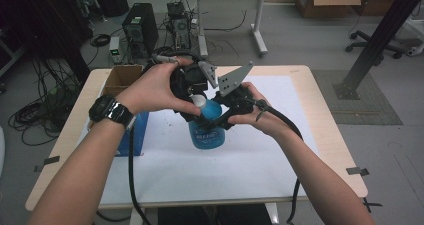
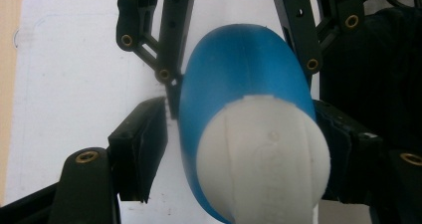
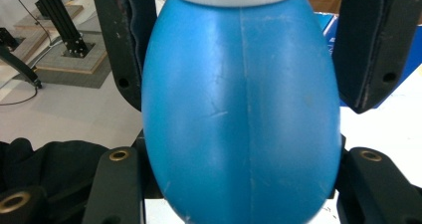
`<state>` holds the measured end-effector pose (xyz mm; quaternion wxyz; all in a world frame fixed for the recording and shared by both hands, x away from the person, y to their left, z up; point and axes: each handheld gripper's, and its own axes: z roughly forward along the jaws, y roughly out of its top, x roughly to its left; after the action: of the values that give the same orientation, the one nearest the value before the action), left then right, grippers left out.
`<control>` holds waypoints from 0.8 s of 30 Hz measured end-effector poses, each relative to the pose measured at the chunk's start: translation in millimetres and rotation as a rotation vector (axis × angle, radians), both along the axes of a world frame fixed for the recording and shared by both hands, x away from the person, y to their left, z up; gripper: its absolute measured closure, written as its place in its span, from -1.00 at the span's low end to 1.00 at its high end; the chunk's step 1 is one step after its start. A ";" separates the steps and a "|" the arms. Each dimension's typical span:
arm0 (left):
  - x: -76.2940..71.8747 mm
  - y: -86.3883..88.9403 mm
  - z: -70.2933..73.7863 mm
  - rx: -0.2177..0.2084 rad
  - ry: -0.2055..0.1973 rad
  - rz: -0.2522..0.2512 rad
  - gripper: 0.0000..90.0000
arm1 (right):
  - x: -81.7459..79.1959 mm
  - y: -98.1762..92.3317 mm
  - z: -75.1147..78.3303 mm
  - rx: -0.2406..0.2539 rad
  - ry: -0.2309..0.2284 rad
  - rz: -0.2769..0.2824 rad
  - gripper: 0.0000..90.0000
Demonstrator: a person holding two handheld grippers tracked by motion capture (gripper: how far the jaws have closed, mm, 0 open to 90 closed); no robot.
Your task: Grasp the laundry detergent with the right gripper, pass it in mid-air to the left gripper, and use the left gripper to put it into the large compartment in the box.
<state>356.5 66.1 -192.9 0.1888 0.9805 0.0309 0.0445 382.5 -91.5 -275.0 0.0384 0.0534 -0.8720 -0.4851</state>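
Two grippers meet at the blue bottle [image 1: 206, 127] above the bench [image 1: 310, 85]: your right gripper [image 3: 239, 92] fingers pinch its smooth, probably slippery body, while the left gripper [image 2: 244, 149] fingers sit around the white cap [image 2: 263, 159], one pad apart. It looks light; hold the cap's ribbed side.

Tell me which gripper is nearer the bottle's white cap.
Left. The left gripper has its jaws on either side of the white cap; the right gripper clamps the blue bottle lower, around its body.
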 end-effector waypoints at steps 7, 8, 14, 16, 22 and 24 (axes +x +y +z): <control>-0.7 1.0 -0.1 0.000 0.009 0.012 -0.31 | 0.6 -2.3 1.3 0.006 0.001 -0.007 -0.03; -0.7 1.0 -0.1 0.001 0.010 0.013 -0.30 | 0.7 -2.5 1.4 0.006 -0.001 -0.008 -0.03; 0.1 -0.4 -0.5 0.002 0.015 0.007 -0.25 | 0.6 -2.3 0.8 -0.002 -0.005 -0.011 -0.03; 0.1 -1.2 -0.6 0.004 0.017 0.006 -0.24 | 0.6 -1.9 0.2 -0.005 -0.007 -0.010 -0.03; 0.4 -1.9 -0.4 0.015 0.021 0.002 -0.18 | 0.0 -1.4 -0.6 -0.014 -0.011 -0.015 -0.03; 0.6 -2.1 -0.3 0.016 0.023 0.005 -0.17 | -0.1 -1.4 -0.5 -0.016 -0.012 -0.016 -0.03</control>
<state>357.0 64.0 -193.2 0.1805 0.9824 0.0349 0.0338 382.5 -92.8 -275.6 0.0296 0.0492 -0.8764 -0.4782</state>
